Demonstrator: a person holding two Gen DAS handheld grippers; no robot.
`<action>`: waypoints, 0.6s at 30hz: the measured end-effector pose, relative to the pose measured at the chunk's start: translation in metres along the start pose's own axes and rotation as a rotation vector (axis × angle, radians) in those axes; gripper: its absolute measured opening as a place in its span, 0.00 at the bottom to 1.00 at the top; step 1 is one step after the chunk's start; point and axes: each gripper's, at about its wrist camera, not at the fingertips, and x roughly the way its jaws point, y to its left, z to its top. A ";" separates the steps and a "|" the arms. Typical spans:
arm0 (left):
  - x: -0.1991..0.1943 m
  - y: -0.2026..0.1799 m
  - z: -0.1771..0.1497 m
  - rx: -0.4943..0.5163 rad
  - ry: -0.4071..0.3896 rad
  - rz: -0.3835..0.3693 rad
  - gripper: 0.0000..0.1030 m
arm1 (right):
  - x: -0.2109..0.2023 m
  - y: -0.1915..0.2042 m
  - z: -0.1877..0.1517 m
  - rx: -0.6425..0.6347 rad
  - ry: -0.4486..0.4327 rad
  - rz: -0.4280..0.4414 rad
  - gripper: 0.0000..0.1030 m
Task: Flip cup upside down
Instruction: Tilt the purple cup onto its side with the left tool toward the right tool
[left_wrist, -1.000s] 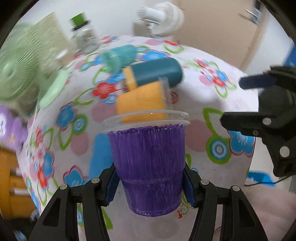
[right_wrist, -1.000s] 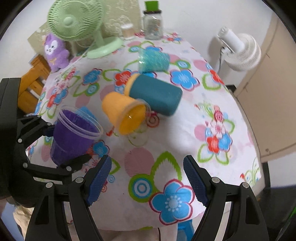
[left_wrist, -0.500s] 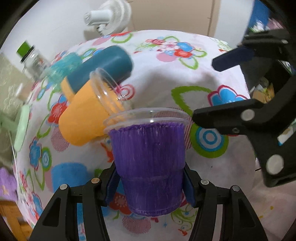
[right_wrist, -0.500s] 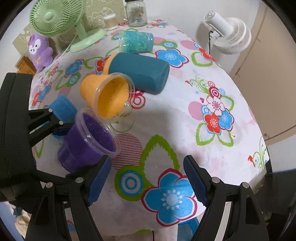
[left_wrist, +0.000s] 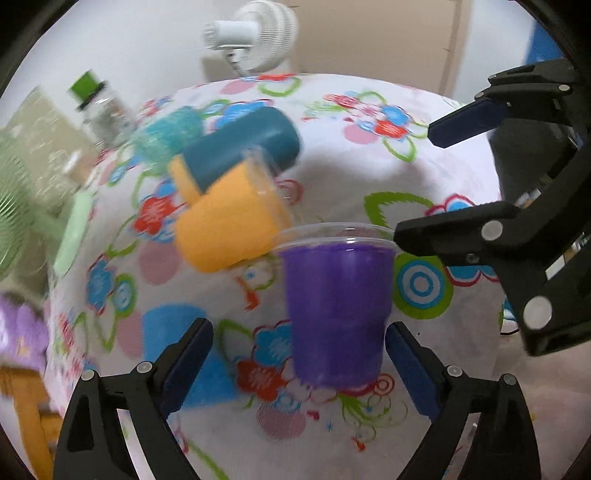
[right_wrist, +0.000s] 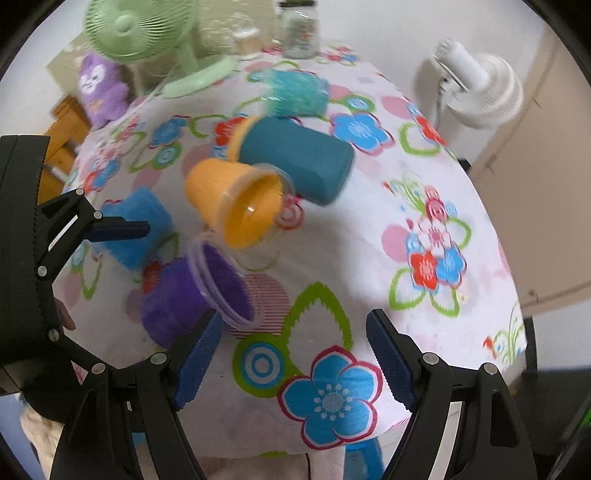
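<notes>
The purple cup (left_wrist: 334, 310) lies on its side on the flowered tablecloth, its clear rim pointing away from my left gripper; it also shows in the right wrist view (right_wrist: 195, 295). My left gripper (left_wrist: 299, 363) is open, its fingers wide apart, the cup near the right finger (left_wrist: 410, 369). My right gripper (right_wrist: 291, 365) is open and empty at the table's front edge, just right of the cup. It shows as a black frame in the left wrist view (left_wrist: 517, 236).
An orange cup (right_wrist: 236, 203) lies on its side beside a teal cylinder (right_wrist: 299, 162). A blue cup (right_wrist: 136, 232), a teal cup (right_wrist: 295, 92), a green fan (right_wrist: 147, 33), a jar (right_wrist: 299, 26) and a purple plush (right_wrist: 99, 88) are farther back. A white fan (right_wrist: 480, 92) stands off the table.
My left gripper has opened and let go of the purple cup, which now lies on the cloth. The left gripper has drawn back and swung left. The right gripper has barely moved.
</notes>
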 end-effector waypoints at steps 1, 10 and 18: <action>-0.005 0.003 -0.001 -0.036 0.002 0.010 0.93 | -0.005 0.003 0.004 -0.033 -0.004 0.010 0.80; -0.049 0.038 -0.021 -0.521 -0.005 0.036 0.95 | -0.029 0.026 0.032 -0.318 -0.021 0.119 0.80; -0.059 0.038 -0.056 -0.916 0.014 0.049 0.95 | -0.029 0.047 0.046 -0.590 -0.005 0.187 0.80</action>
